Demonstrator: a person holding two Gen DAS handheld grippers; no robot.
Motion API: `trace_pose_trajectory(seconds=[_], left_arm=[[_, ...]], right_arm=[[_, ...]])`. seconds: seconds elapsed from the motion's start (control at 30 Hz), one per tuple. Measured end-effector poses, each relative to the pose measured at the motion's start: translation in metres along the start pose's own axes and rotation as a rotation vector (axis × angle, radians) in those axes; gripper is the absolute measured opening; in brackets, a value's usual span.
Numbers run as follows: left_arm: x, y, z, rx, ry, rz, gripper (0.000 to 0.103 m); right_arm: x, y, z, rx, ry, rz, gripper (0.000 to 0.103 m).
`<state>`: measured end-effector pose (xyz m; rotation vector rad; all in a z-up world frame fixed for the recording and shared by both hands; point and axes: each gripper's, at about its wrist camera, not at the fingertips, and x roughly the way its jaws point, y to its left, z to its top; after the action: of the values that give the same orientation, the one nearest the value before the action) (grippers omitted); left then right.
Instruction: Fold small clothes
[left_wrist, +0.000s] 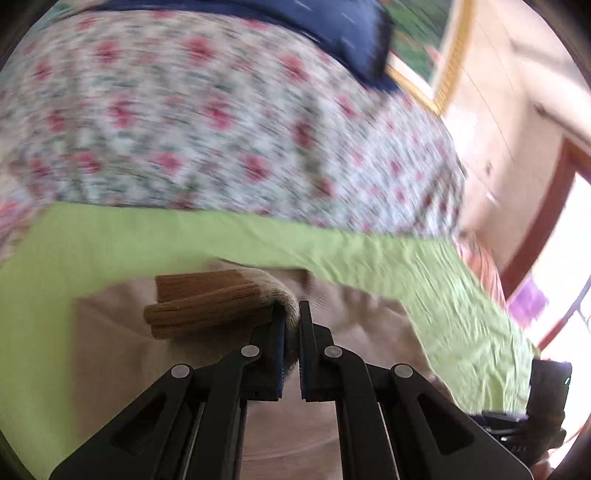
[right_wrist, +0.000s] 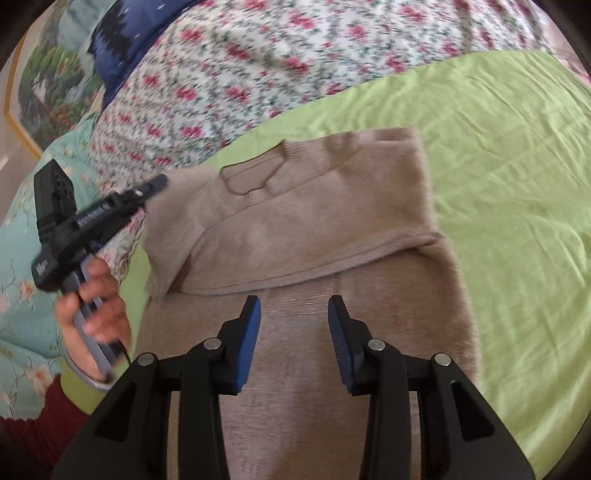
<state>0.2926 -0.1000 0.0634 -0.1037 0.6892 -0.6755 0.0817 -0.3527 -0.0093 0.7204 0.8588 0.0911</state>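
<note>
A small beige knit sweater lies on a green sheet, its upper part folded over across the body. My left gripper is shut on the sweater's sleeve near its brown ribbed cuff and holds it lifted over the garment. In the right wrist view the left gripper sits at the sweater's left edge, held by a hand. My right gripper is open and empty, just above the sweater's lower body.
A floral bedspread lies beyond the green sheet. A dark blue pillow and a framed picture are at the back. A turquoise floral quilt is at the left. A wooden door frame is at the right.
</note>
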Motion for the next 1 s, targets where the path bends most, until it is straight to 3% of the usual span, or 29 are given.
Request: trace_pose_trajectory(seconds=[0.13,0.27,0.33,0.37,0.4,0.5,0.67,0.83,1.0], left_arm=[[0.05,-0.049,-0.026,0.073,0.087,-0.021,0.004],[0.097,-0.072,-0.055,0.131,0.198,-0.008,0.007],[0.114,-0.079,-0.069,0.15,0.26,0.0,0.011],[0.118,-0.079,-0.074,0.152,0.285,-0.005,0.019],[0.119,-0.08,-0.079,0.155,0.304,-0.009,0.028],[0.105,-0.078,-0.094,0.175,0.317,0.008,0.052],[0.05,-0.048,-0.111,0.168,0.304,0.041,0.059],[-0.006,0.016,-0.119,0.11,0.261,0.238,0.06],[-0.041,0.099,-0.12,-0.034,0.22,0.495,0.06]], right_arm=[[-0.003,-0.02,0.001,0.043,-0.012,-0.025,0.039],[-0.003,-0.034,0.004,0.083,-0.017,-0.05,0.04],[-0.003,-0.035,0.006,0.089,-0.017,-0.055,0.048],[-0.002,-0.034,0.008,0.088,-0.019,-0.058,0.053],[-0.001,-0.032,0.01,0.086,-0.023,-0.057,0.061],[0.006,-0.021,0.019,0.05,-0.025,-0.039,0.062],[0.034,0.019,0.038,-0.077,-0.002,-0.032,0.062],[0.075,0.07,0.052,-0.279,0.023,-0.073,0.062],[0.137,0.103,0.055,-0.481,0.072,-0.229,0.062]])
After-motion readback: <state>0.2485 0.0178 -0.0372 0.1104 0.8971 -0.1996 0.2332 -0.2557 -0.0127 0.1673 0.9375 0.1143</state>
